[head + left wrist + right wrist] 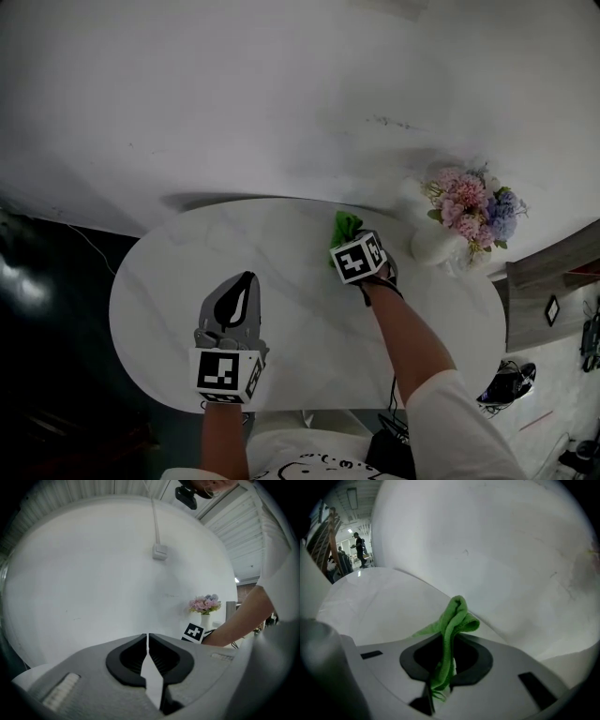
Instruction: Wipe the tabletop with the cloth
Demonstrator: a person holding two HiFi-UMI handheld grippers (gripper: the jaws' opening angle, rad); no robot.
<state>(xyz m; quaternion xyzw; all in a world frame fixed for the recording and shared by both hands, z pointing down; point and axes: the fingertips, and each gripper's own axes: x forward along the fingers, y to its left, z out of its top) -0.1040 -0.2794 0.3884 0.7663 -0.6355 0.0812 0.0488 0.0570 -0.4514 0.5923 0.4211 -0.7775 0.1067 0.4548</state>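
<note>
A green cloth (452,625) is pinched between the jaws of my right gripper (449,641), bunched and sticking up past the tips. In the head view the right gripper (349,246) holds the cloth (345,226) over the far middle of the white oval tabletop (169,281). My left gripper (234,302) hovers over the near left part of the table, its jaws shut with nothing between them. The left gripper view shows its tips (147,637) pressed together, pointing at the white wall.
A white vase with pink and purple flowers (469,214) stands at the table's far right edge, close to the right gripper. A white wall (281,94) runs behind the table. Dark floor lies to the left, and a wooden shelf (553,267) to the right.
</note>
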